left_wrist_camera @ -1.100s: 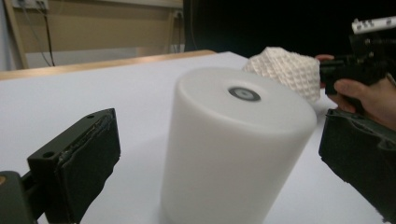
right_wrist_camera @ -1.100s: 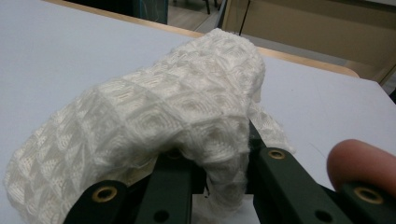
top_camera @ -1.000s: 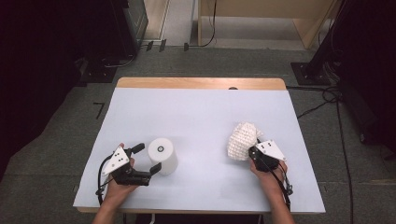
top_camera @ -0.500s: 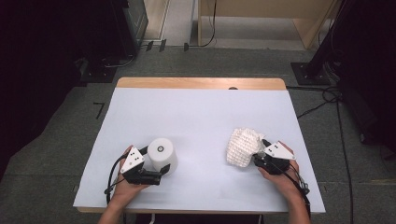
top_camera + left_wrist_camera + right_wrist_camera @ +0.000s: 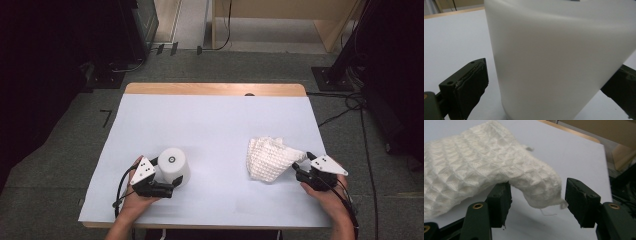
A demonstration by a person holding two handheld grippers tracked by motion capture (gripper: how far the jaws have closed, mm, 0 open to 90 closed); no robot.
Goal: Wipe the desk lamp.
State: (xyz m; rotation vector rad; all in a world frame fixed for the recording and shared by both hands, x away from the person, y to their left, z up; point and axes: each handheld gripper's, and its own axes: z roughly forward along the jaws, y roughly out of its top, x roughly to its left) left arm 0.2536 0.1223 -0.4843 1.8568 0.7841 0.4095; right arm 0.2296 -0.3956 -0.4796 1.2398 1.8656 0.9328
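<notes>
At the lower left of the high view, the left gripper [image 5: 167,176] sits at a white cylinder [image 5: 173,165] that stands upright on the white table [image 5: 210,125]. In the left gripper view its jaws are spread on either side of the cylinder [image 5: 561,62]; a gap shows at the left pad [image 5: 471,82], and whether the other pad touches cannot be told. At the lower right of the high view, the right gripper [image 5: 302,162] meets the edge of a white waffle-weave cloth [image 5: 270,157]. Its jaws have just been opening; in the right gripper view they stand apart, and a corner of the cloth [image 5: 499,167] hangs between them, lying over the left jaw and clear of the right.
</notes>
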